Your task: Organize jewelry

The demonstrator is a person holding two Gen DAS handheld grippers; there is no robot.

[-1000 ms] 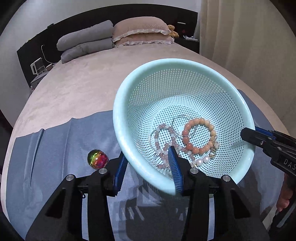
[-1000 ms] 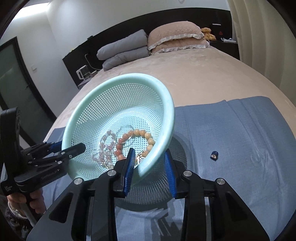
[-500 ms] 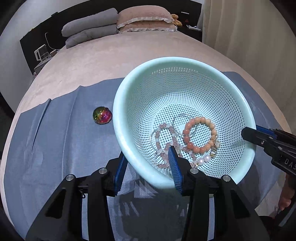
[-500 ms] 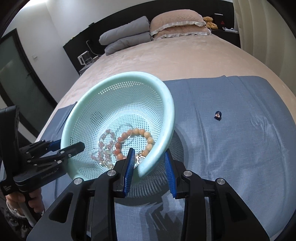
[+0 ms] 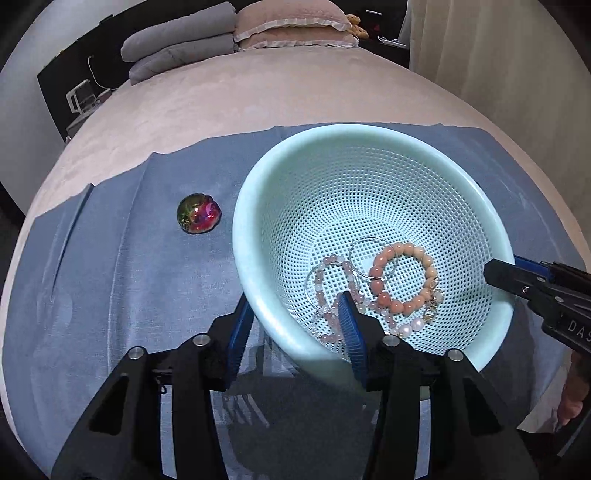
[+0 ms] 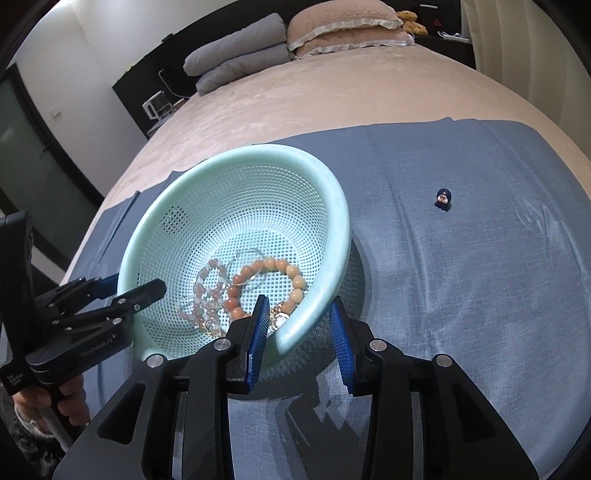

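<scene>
A mint green perforated basket [image 5: 369, 147] is held over the blue cloth [image 5: 129, 295] on the bed. My left gripper [image 5: 295, 328] is shut on its near rim, one finger inside, one outside. My right gripper [image 6: 299, 325] is shut on the opposite rim [image 6: 310, 317] the same way. Inside lie an orange bead bracelet [image 5: 402, 280], a pale pink bead bracelet [image 5: 332, 288], a thin silver ring [image 5: 369, 258] and a few pearls [image 5: 410, 326]. The jewelry also shows in the right wrist view [image 6: 266, 284].
An iridescent round trinket [image 5: 199, 218] lies on the cloth left of the basket. A small dark blue charm [image 6: 442, 198] lies on the cloth to the right. Pillows [image 5: 288, 26] sit at the head of the beige bed.
Both grippers have brought the basket down and forward toward the cloth. The trinket and charm now appear farther up in the views. The jewelry has barely shifted.
</scene>
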